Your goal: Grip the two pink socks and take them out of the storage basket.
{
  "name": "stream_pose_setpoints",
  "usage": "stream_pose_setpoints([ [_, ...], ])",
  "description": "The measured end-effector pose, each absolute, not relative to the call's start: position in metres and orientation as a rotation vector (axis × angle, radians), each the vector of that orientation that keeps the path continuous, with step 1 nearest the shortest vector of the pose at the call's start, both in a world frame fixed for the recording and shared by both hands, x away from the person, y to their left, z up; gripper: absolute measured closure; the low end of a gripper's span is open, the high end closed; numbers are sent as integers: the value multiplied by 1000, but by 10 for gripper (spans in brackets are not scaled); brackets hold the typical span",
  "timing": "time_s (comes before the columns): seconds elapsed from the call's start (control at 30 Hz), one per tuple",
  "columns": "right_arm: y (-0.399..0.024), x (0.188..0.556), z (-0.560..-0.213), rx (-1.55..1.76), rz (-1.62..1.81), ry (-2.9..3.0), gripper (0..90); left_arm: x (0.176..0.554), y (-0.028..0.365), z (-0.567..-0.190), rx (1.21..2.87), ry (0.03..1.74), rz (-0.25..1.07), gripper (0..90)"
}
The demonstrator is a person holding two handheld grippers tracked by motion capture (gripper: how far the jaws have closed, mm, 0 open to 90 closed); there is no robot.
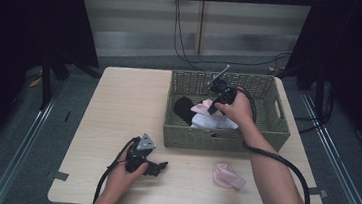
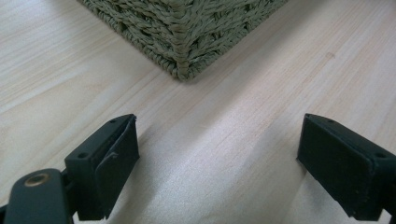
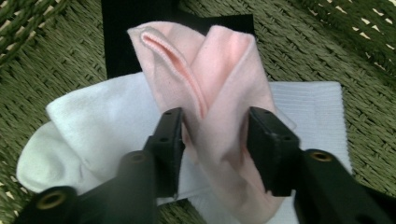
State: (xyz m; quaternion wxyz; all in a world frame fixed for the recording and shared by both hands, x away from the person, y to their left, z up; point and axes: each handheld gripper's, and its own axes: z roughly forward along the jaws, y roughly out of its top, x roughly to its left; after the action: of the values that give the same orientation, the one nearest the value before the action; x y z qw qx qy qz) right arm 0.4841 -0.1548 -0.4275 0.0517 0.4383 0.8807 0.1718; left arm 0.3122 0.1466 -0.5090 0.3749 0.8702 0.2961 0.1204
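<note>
Two pink socks (image 3: 219,93) (image 1: 228,176), one white sock (image 3: 102,121), one basket (image 1: 225,139)

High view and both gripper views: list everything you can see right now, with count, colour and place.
Table: one, light wood, centre.
Basket: one, green woven, far right part of the table.
Pink sock: one, in the basket, between the right gripper's jaws.
White socks: apparently two, in the basket under it.
Black sock: one, in the basket's left part.
Second pink sock: one, on the table before the basket.
Left gripper: black, open above bare table.
Right gripper: black, shut on the pink sock.
</note>
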Motion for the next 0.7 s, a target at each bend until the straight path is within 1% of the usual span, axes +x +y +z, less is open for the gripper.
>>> stream_pose_setpoints([
  [0.03,-155,484,-428,1337,521,2694,725,312,147,-509,2228,758,309,119],
  [0.07,-154,484,-428,1339,504,2696,762,312,147,-509,2227,759,309,119],
  [0.1,-154,484,-428,1343,498,2705,780,312,147,-509,2227,759,309,119],
  [0.27,-160,482,-418,1366,519,2705,805,312,147,-509,2227,758,309,119],
  [0.7,-172,462,-375,1332,601,2736,809,312,147,-509,2230,755,302,119],
])
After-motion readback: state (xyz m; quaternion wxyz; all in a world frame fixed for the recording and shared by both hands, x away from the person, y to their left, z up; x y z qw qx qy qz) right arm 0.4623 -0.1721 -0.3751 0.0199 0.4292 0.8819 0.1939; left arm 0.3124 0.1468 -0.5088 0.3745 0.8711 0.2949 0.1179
